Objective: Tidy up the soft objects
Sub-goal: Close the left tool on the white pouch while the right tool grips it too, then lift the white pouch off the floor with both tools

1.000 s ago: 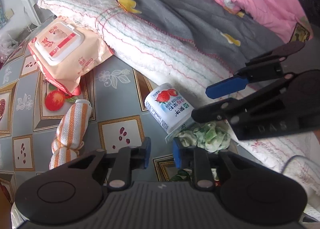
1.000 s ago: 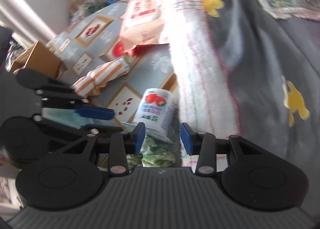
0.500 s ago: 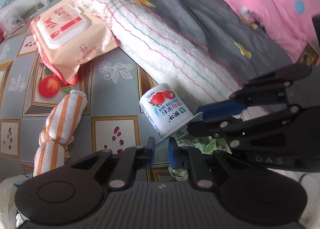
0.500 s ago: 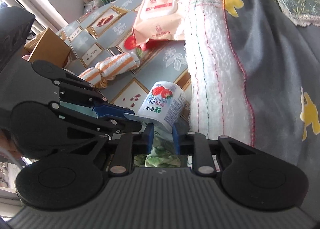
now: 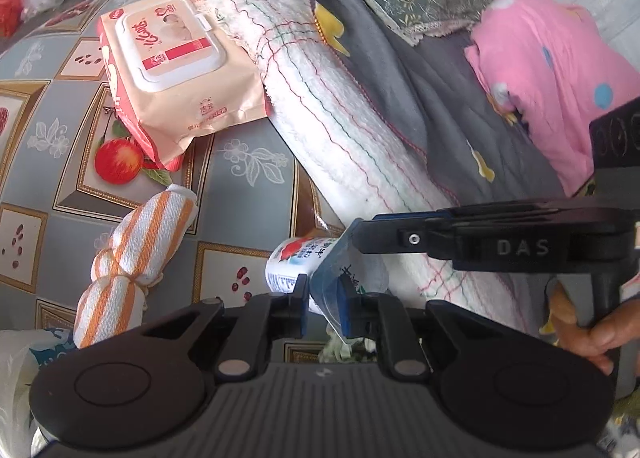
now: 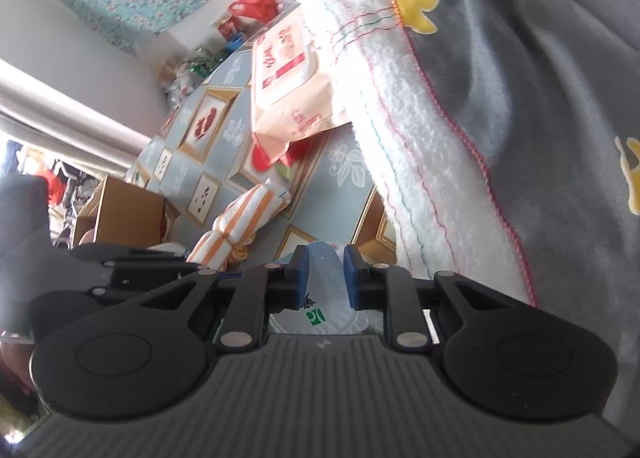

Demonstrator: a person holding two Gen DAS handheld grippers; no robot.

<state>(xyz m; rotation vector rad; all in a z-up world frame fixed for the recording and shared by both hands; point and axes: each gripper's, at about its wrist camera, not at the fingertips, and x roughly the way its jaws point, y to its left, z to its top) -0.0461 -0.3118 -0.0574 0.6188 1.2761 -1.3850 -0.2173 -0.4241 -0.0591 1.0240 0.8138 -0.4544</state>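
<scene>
Both my tools clamped on one clear bag: left tool (image 5: 323, 300), right tool (image 6: 323, 272). Bag (image 6: 326, 300) contents mostly hidden.

Lettering on a gripper, a wipes pack and a strawberry pouch

The raised letters "DAS" stand on the black side of the right gripper (image 5: 344, 234) in the left wrist view; the wet-wipes pack (image 5: 176, 70) carries red brush script on its white lid and small print on its peach wrapper, none of it clear enough to read; the white strawberry pouch (image 5: 298, 262) bears blue Chinese characters, too small and covered to make out, and a green logo mark (image 6: 314, 316)
</scene>
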